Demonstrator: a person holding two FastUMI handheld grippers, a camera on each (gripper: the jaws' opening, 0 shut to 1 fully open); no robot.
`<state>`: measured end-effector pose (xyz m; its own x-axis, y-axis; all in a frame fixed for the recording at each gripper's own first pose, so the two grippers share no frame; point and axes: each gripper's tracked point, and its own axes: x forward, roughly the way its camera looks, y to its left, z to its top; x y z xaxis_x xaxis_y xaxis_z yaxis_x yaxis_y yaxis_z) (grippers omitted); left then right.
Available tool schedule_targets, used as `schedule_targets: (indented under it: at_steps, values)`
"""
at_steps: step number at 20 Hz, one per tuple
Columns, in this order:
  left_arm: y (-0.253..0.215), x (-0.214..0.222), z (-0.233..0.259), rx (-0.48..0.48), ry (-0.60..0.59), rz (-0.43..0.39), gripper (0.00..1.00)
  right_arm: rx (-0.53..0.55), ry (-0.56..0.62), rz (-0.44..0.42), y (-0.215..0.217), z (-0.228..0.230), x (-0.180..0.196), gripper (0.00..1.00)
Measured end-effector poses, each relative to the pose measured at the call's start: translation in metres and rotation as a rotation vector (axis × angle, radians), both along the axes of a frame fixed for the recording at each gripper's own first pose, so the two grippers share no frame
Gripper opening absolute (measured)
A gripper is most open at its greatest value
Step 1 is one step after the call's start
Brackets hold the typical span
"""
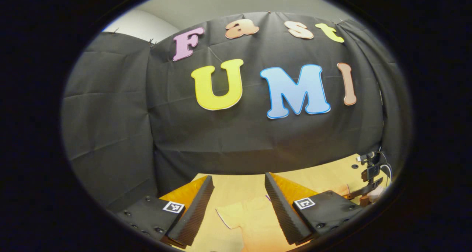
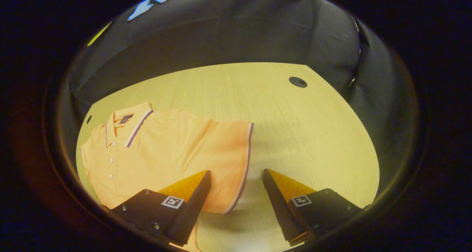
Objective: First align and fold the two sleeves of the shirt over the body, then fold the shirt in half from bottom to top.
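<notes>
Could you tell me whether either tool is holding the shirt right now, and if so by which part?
Nothing is held. The right tool is open above the sleeve hem of the shirt; the left tool is open too.

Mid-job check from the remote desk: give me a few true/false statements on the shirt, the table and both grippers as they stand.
1. The right gripper is open, holding nothing. True.
2. The shirt lies spread flat on the table. True.
3. The left gripper is clamped on a sleeve. False: its fingers stand apart, with the shirt below them.
4. The sleeve in the right gripper view is already folded over the body. False: it lies stretched outward.
5. The collar has a striped edge. True.
</notes>
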<state>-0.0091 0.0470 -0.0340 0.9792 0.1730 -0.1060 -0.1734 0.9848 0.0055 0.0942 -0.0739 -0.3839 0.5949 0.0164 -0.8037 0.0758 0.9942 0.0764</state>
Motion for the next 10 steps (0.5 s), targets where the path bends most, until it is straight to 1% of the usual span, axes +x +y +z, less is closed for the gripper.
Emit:
schedule_targets:
  at_steps: [1,2,3,4,5,6,9,10]
  values:
    - [-0.0016,0.0028,-0.0021,-0.004,0.003,0.0,0.92,0.004,0.0,0.005,-0.0002,0.0017,0.0001,0.86]
    - [-0.002,0.0025,-0.0027,-0.008,0.005,-0.002,0.92,0.01,0.004,0.011,0.0001,0.0007,0.0004,0.69]
    - [-0.003,0.0034,-0.0028,-0.01,0.006,-0.002,0.95,0.018,0.009,0.011,-0.0001,0.0032,0.0001,0.61]
    - [-0.0055,0.0049,-0.0044,-0.013,0.008,-0.005,0.98,0.032,0.019,0.008,0.0005,0.002,0.0006,0.46]
    - [-0.0068,0.006,-0.0053,-0.014,0.011,-0.007,0.98,0.05,0.025,-0.006,0.0012,0.0039,0.0004,0.38]
    - [-0.0073,0.0067,-0.0062,-0.015,0.012,-0.009,0.98,0.064,0.036,-0.02,0.0021,0.0001,0.0023,0.17]
    - [-0.0067,0.0084,-0.0083,-0.016,0.015,-0.009,0.98,0.08,0.038,-0.03,0.0012,0.0002,0.0036,0.17]
    - [-0.0063,0.0101,-0.0078,-0.017,0.017,-0.009,0.98,0.08,0.041,-0.023,0.0029,0.0016,0.0006,0.07]
